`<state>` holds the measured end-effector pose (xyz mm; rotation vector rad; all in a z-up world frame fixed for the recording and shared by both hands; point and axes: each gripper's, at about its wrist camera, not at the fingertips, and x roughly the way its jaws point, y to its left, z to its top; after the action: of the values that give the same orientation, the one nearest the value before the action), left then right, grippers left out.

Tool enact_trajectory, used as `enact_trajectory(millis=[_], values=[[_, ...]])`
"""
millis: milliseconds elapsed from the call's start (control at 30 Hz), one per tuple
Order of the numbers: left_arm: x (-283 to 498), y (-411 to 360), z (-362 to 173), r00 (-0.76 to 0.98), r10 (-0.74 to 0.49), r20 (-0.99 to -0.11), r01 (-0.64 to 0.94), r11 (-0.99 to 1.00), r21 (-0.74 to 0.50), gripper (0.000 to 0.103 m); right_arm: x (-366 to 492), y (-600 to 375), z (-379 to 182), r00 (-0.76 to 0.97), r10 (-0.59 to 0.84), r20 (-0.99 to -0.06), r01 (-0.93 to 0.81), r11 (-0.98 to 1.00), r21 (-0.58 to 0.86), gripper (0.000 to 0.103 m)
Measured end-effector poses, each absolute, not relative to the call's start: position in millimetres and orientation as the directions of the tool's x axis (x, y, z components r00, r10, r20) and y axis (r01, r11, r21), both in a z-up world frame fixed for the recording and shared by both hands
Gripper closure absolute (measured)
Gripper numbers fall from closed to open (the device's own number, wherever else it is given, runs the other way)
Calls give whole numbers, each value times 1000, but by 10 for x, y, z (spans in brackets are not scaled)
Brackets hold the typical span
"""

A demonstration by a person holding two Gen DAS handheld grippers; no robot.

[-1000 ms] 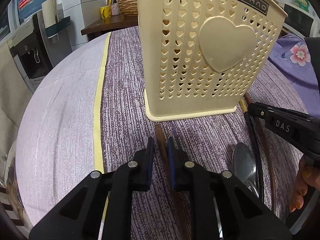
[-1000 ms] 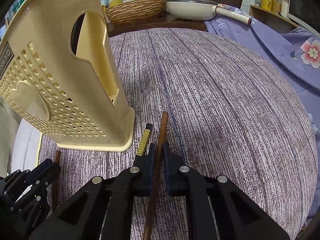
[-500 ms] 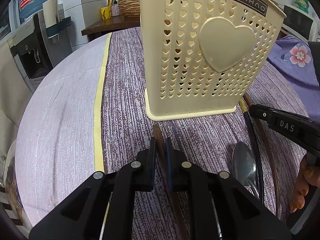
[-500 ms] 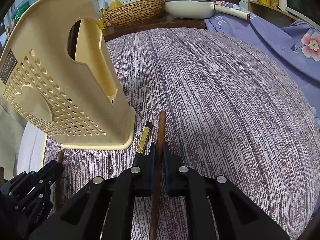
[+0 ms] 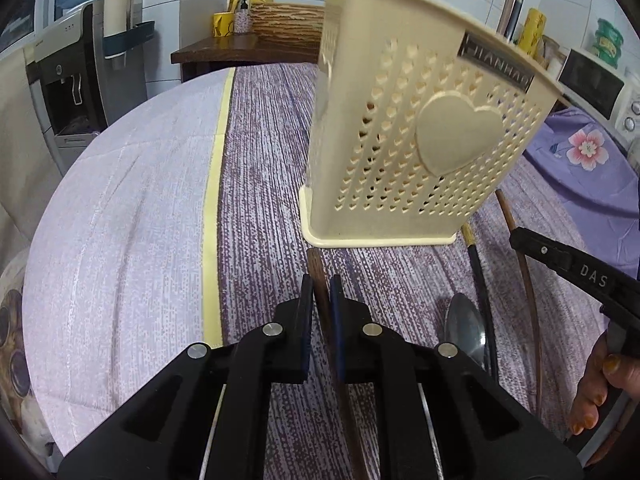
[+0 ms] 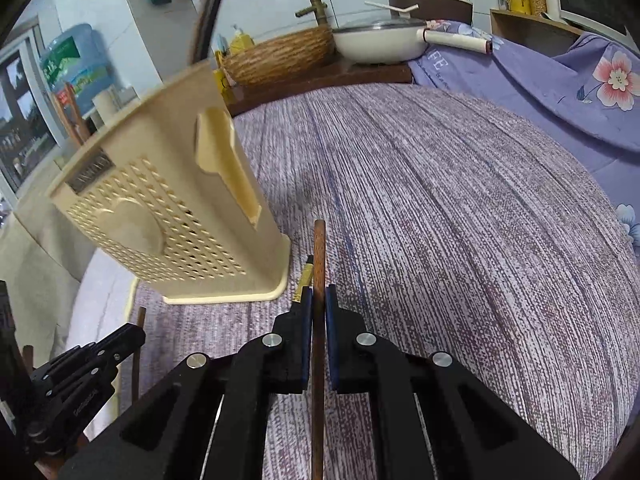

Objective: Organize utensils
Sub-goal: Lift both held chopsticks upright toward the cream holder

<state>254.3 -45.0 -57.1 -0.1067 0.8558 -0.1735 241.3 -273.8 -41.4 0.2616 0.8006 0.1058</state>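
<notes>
Both grippers have just taken hold of a chopstick each, so the step in hand looks like the pick-up ahead of loading the cream utensil holder (image 5: pixel 420 152); the left gripper (image 5: pixel 321 300) has its jaws drawn nearly together on a dark wooden chopstick (image 5: pixel 316 268) whose tip lies just in front of the holder's base, and the right gripper (image 6: pixel 316 312) has its jaws pinched in the same way on a second wooden chopstick (image 6: pixel 319 248) whose tip points past the holder's right-hand corner; from these views I cannot tell whether either stick has left the striped cloth of the counter (image 6: pixel 460 220); the next move, as I judge it, calls for lifting each stick, tipping it upright and lowering it into the holder's open top, taking care not to nudge the light holder; counted: one holder, two grippers, two brown chopsticks gripped, one black chopstick with a gold end (image 5: pixel 474 256) lying at the holder's right front corner, one metal spoon (image 5: pixel 464 328) lying in front of the holder beside that black stick, and what seem to be utensil ends poking above the holder's rim, too blurred to number
</notes>
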Motion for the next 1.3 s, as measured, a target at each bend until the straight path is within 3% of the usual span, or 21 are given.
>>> enact_trajectory(millis=[667, 1300], values=[[1854, -169, 454, 794, -268, -547, 162, 959, -234, 95, 1507, -2756, 689, 866, 328, -378, -219, 927, 304, 96], [1556, -71, 939, 860, -274, -431, 199, 957, -211, 95, 1377, -2639, 1056, 891, 355, -284, -292, 925, 242, 96]])
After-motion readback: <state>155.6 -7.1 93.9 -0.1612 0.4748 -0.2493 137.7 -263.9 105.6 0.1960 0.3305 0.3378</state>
